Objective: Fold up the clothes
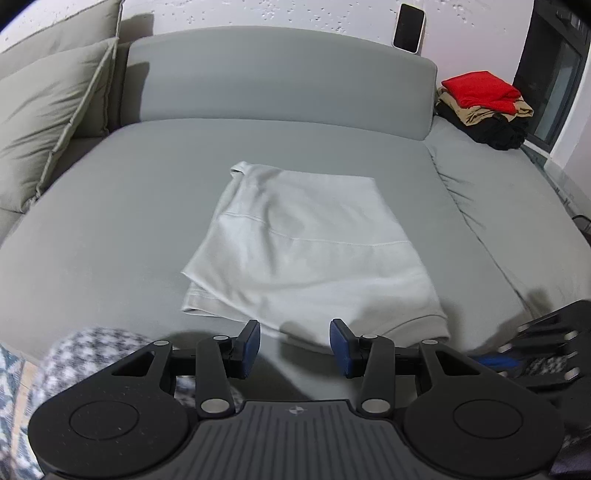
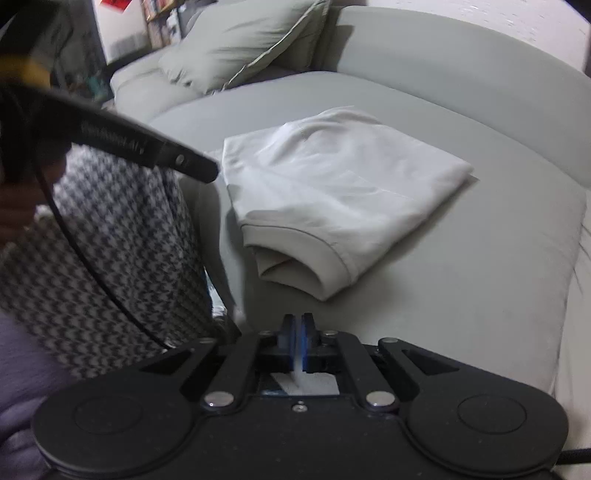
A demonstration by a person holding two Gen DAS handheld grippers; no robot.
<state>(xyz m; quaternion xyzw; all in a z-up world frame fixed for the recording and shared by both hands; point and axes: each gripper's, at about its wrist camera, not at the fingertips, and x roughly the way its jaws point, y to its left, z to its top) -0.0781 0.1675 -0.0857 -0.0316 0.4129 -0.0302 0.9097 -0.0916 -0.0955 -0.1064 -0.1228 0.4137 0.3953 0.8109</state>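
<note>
Just ahead of the spread-wide left gripper (image 1: 294, 341), the folded pale-grey cotton garment (image 1: 310, 247) lies flat on the grey sofa seat (image 1: 110, 221), running away forward; the right gripper (image 2: 297, 341), pinched together on nothing, sits slightly farther back.

A grey sofa (image 1: 147, 206) with a padded backrest (image 1: 280, 74) stands against a speckled white wall (image 1: 295, 14), a beige cushion (image 1: 44, 122) at its left edge and a dark window (image 1: 554, 74) at the right.
</note>
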